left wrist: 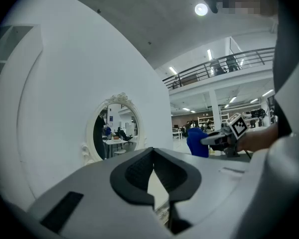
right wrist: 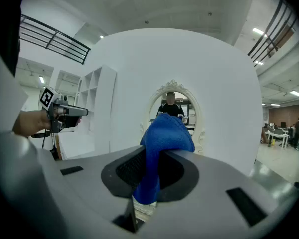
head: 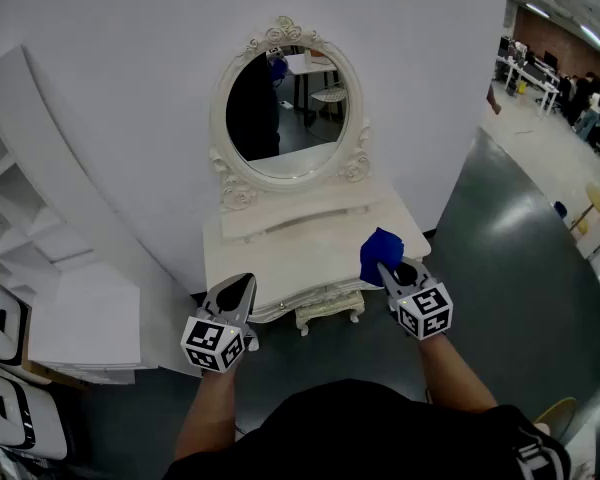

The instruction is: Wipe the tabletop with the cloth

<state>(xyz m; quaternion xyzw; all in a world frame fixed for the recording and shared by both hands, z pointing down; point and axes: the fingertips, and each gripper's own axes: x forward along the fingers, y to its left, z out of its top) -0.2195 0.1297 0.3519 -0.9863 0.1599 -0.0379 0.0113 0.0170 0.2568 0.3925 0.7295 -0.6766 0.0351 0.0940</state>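
Note:
A white dressing table (head: 300, 253) with an oval mirror (head: 285, 103) stands against the white wall. My right gripper (head: 385, 268) hovers over the table's front right corner, shut on a bunched blue cloth (head: 380, 250). In the right gripper view the cloth (right wrist: 164, 133) sticks up from between the jaws (right wrist: 150, 156), in front of the mirror (right wrist: 173, 108). My left gripper (head: 244, 286) is at the table's front left edge, shut and holding nothing; its pads meet at the tip (left wrist: 152, 152). The left gripper view shows the cloth (left wrist: 197, 142) off to the right.
White shelving (head: 40, 238) stands left of the table, with white cases (head: 0, 318) on the floor below it. Grey floor (head: 520, 268) spreads to the right. Desks and people are far back in the hall (head: 565, 78).

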